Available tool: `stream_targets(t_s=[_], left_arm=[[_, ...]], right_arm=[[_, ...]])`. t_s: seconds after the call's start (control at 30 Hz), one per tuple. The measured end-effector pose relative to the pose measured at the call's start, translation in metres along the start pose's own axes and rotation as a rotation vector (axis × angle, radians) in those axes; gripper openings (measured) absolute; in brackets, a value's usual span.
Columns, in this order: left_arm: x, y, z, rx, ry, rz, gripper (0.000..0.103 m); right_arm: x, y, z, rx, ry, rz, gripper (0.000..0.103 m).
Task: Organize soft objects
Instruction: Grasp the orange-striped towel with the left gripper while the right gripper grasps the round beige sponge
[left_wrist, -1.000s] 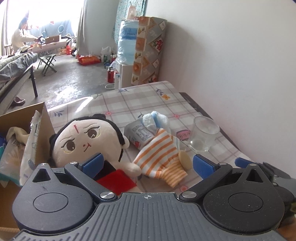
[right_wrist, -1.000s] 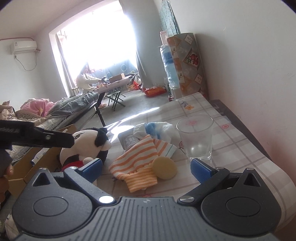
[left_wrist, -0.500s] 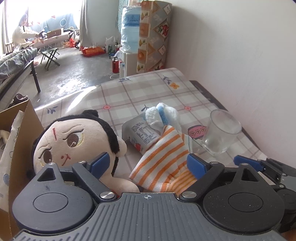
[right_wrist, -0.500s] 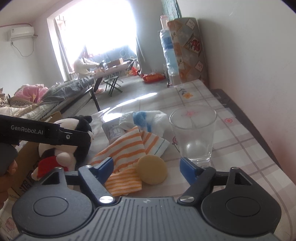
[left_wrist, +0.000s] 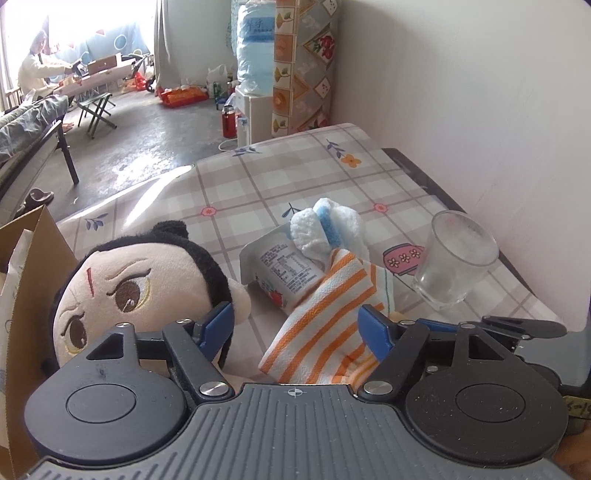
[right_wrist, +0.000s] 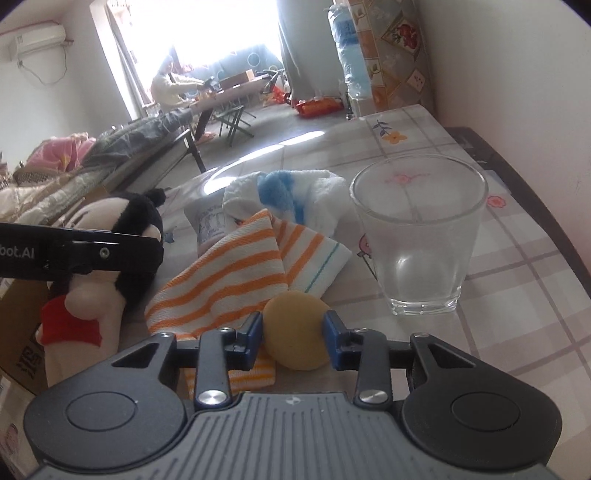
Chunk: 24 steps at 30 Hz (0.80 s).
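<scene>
The round yellow sponge (right_wrist: 297, 330) lies on the table (right_wrist: 517, 280), touching the striped cloth (right_wrist: 229, 280). The right gripper (right_wrist: 293, 341) has been closing and squeezes it. The left gripper (left_wrist: 297, 325) has been closing too, jaws apart around the cloth.

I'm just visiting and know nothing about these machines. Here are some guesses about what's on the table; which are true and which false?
1. The right tongs have a round yellow sponge between their tips. True; they have just been closing on it.
2. The glass lies on its side. False: it stands upright, empty.
3. The striped cloth is orange and white. True.
4. The doll has blond hair. False: its hair is black.
5. The left tongs grip the glass. False: their tips straddle the striped cloth, apart from the glass.
</scene>
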<state>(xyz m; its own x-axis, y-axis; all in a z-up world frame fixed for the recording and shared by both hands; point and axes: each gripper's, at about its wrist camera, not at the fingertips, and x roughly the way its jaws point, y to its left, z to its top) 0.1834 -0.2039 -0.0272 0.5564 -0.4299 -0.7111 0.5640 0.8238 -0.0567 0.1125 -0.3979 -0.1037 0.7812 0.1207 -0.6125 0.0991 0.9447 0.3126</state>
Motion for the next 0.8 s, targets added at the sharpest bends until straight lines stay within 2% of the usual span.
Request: stream_targets(t_s=[0.03, 0.07, 0.23, 0.47, 0.67, 0.8], left_arm=[[0.000, 0.000, 0.001, -0.004, 0.000, -0.002, 0.070], [0.000, 0.000, 0.003, -0.010, 0.001, -0.003, 0.069], [-0.002, -0.002, 0.005, -0.027, 0.006, -0.015, 0.065], [-0.001, 0.000, 0.008, -0.052, 0.013, -0.012, 0.064], [0.000, 0.003, 0.010, -0.069, 0.015, -0.017, 0.064], [0.005, 0.005, 0.016, -0.101, 0.022, -0.035, 0.064]], right_arm=[[-0.002, -0.003, -0.001, 0.014, -0.007, 0.013, 0.024], [-0.005, -0.005, 0.000, 0.032, -0.014, 0.032, 0.019], [-0.019, -0.014, -0.005, 0.078, -0.059, 0.038, 0.008], [-0.034, -0.022, -0.009, 0.076, -0.125, -0.087, 0.008], [-0.021, -0.029, -0.007, 0.096, -0.079, -0.095, 0.010], [-0.019, -0.039, -0.008, 0.148, -0.073, -0.044, 0.009]])
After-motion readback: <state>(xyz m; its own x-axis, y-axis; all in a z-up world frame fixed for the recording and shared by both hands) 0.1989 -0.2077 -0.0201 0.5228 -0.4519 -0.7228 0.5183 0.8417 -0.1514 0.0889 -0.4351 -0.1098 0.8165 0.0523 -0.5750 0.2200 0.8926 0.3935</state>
